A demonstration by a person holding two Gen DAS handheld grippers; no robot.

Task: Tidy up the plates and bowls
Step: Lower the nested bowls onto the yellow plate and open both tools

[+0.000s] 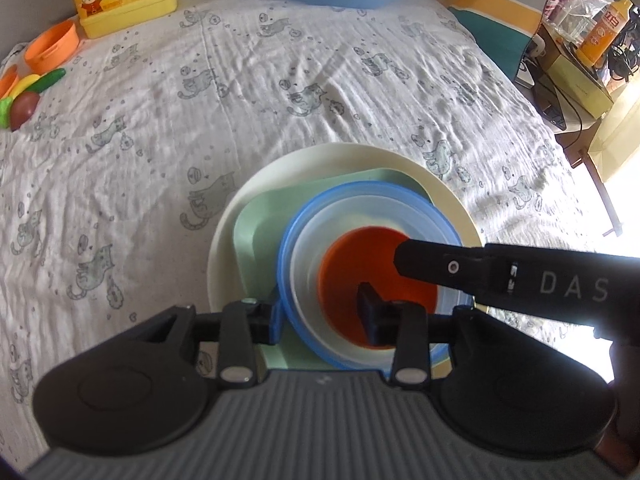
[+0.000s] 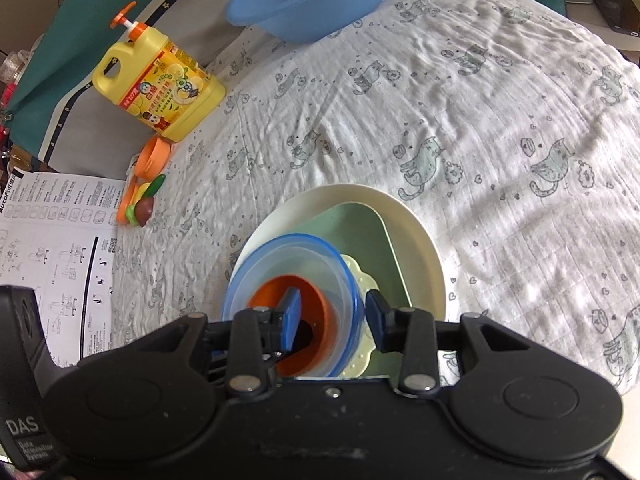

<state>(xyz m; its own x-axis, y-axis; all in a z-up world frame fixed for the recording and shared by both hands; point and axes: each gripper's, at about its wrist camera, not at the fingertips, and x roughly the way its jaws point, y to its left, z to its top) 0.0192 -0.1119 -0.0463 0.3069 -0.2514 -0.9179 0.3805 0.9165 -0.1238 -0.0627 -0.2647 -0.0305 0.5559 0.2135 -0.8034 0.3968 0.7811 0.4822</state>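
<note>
The stack of dishes sits on a bed covered by a white cat-print sheet (image 1: 280,80), and both grippers straddle it.

The left gripper (image 1: 320,312) has one finger outside the near wall of the blue-rimmed clear bowl (image 1: 304,240) and the other inside the orange bowl (image 1: 344,280). The fingers are partly apart; whether the pads press on the walls cannot be told. The right gripper (image 2: 334,320) stands likewise on the stack's other side, one finger inside the orange bowl (image 2: 320,308) and one outside the clear bowl (image 2: 348,276), partly apart, contact unclear.

The orange bowl is nested in the clear bowl. Under the clear bowl lies a pale scalloped dish (image 2: 360,280), which rests in a green squarish plate (image 2: 360,232). The green plate lies on a round cream plate (image 2: 420,248), the bottom of the stack.

Beyond the stack to the left are orange toy bowls and toy vegetables (image 2: 144,196). Farther on stands a yellow detergent bottle (image 2: 160,84). Farthest behind the stack is an empty blue basin (image 2: 308,0).
</note>
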